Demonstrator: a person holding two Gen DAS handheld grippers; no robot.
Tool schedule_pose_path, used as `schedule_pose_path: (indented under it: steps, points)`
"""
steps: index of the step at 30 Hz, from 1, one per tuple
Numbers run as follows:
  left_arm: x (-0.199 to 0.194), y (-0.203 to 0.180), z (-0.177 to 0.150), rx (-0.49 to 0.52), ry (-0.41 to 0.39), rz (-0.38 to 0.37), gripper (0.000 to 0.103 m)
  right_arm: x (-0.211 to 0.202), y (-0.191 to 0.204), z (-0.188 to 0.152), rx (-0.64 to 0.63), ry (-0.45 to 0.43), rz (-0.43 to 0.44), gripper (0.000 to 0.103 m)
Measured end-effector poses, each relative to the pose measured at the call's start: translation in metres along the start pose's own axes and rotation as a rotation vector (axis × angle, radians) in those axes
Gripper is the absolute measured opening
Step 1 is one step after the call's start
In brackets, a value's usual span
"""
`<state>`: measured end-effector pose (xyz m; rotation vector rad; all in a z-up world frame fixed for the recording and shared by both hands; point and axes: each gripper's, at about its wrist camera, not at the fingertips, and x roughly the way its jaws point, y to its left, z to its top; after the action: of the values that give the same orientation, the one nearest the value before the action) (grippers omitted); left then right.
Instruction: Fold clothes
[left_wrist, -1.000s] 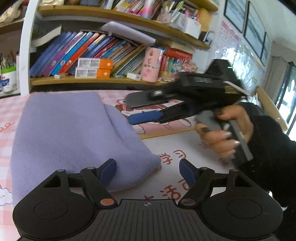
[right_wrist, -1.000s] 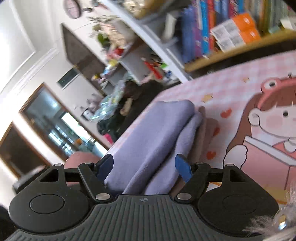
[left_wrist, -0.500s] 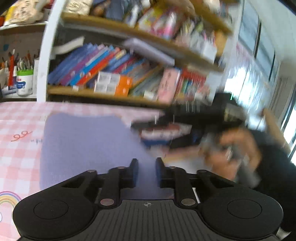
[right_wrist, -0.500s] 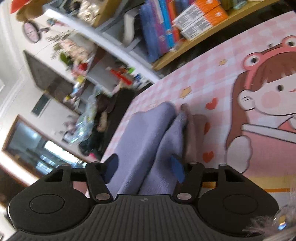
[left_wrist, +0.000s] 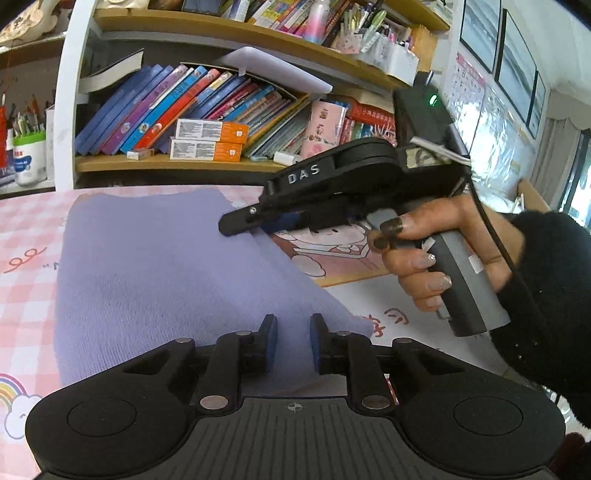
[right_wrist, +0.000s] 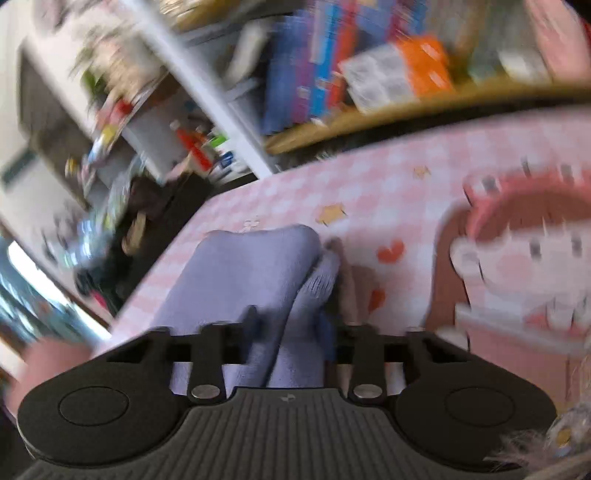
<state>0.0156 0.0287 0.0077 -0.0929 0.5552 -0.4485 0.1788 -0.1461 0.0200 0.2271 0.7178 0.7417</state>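
A folded lavender garment (left_wrist: 166, 266) lies on the pink checked table cover (left_wrist: 26, 236). My left gripper (left_wrist: 293, 345) is closed on the garment's near right edge, with a fold of cloth between its blue pads. My right gripper (left_wrist: 240, 223) reaches in from the right at the garment's far right edge. In the blurred right wrist view the right gripper (right_wrist: 291, 328) is closed on a bunched fold of the lavender garment (right_wrist: 251, 266).
A bookshelf (left_wrist: 207, 162) with books and boxes stands right behind the table. A cartoon-printed mat (left_wrist: 332, 254) covers the table to the right of the garment. A pen cup (left_wrist: 27, 155) stands at the far left.
Both grippers went from open to closed on the garment's right edge. The left gripper moved in over the near edge. The right gripper moved down onto the far edge.
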Motion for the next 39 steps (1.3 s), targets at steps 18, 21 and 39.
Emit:
schedule_pose_path:
  steps: [18,21,39]
  points:
    - [-0.05,0.073,0.014,-0.244,-0.151,0.042,0.071,-0.017,-0.021,-0.006,0.073,0.018,0.001,0.078]
    - [-0.052,0.106,0.014,-0.35,-0.142,0.114,0.071,-0.019,-0.019,-0.012,0.137,0.085,0.008,0.078]
    - [-0.003,0.098,-0.001,-0.454,-0.048,0.003,0.045,-0.052,0.008,-0.039,-0.028,0.052,-0.054,0.029]
